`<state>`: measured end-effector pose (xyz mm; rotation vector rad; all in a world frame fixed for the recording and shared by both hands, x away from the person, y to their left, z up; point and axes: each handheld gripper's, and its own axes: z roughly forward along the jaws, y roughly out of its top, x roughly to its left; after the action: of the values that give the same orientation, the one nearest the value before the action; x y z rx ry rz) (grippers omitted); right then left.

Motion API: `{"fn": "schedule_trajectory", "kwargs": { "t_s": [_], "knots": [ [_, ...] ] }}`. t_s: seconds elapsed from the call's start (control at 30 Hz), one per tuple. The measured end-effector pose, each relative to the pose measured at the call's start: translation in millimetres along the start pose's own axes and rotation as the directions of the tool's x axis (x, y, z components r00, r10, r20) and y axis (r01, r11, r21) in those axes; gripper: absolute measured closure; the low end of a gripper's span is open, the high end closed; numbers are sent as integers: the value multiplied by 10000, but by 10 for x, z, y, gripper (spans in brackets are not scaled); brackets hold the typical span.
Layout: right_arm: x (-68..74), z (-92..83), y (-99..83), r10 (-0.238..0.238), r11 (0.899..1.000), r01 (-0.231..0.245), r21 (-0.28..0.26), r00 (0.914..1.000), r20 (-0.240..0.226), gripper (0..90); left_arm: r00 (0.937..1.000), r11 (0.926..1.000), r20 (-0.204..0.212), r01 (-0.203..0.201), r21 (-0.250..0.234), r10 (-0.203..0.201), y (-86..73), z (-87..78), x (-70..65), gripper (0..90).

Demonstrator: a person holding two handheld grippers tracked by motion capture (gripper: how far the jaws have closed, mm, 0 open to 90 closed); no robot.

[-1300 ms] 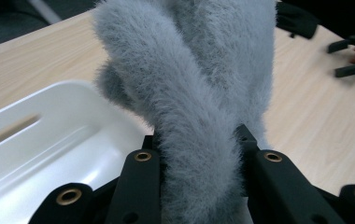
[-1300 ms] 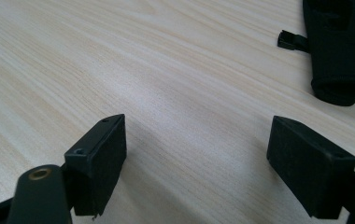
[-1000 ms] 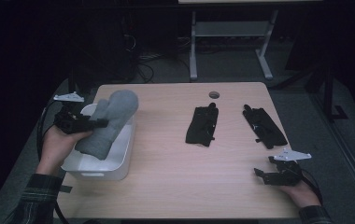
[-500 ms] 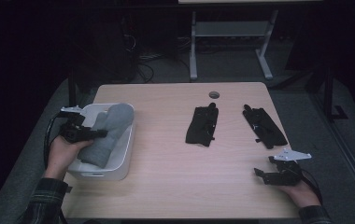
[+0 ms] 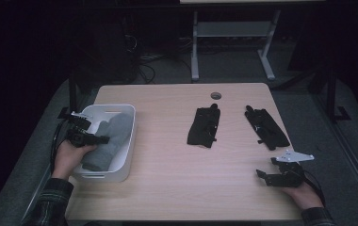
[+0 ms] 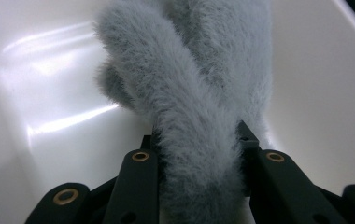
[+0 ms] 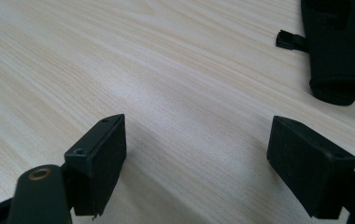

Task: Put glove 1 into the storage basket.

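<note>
At nine o'clock on the table, a fluffy grey mitten [image 5: 109, 139] lies inside the white plastic bin [image 5: 125, 155], pinched at its near end by the left gripper [image 5: 99, 139], whose jaws stand partly closed and press into the pile. Judged step: depositing the mitten in the bin; the next move calls for spreading the jaws and lifting clear. At five o'clock the right gripper [image 5: 262, 174] hovers wide open and empty, near two black gloves [image 5: 204, 127] [image 5: 266, 128] at one o'clock.
</note>
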<state>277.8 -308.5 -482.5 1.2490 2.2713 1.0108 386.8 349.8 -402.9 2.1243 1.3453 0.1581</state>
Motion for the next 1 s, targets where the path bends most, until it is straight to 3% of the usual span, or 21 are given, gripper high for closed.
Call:
{"fn": "schedule_trajectory", "kwargs": {
  "t_s": [0.07,0.17,0.37,0.47,0.7,1.0],
  "knots": [
    [0,0,0,3,10000,-3,3,10000,-1,196,9998,9998,-94,159,84,-158,-5,27,25,673],
    [1,-1,0,16,10000,-16,8,10000,-1,196,9991,9999,-421,56,144,-50,0,47,19,614],
    [0,0,0,-1,10000,1,0,10000,-1,196,9956,9996,-934,35,-296,-63,4,-5,38,369],
    [0,0,0,1,10000,-1,0,10000,0,196,9932,9989,-1167,6,-464,-61,5,-49,43,295],
    [0,0,0,-4,10000,4,1,10000,1,196,9927,9948,-1201,-219,-995,99,31,-147,14,276],
    [0,0,0,-2,10000,2,1,10000,1,196,9933,9850,-1013,-705,-1572,550,167,-235,-175,194]
  ]
}}
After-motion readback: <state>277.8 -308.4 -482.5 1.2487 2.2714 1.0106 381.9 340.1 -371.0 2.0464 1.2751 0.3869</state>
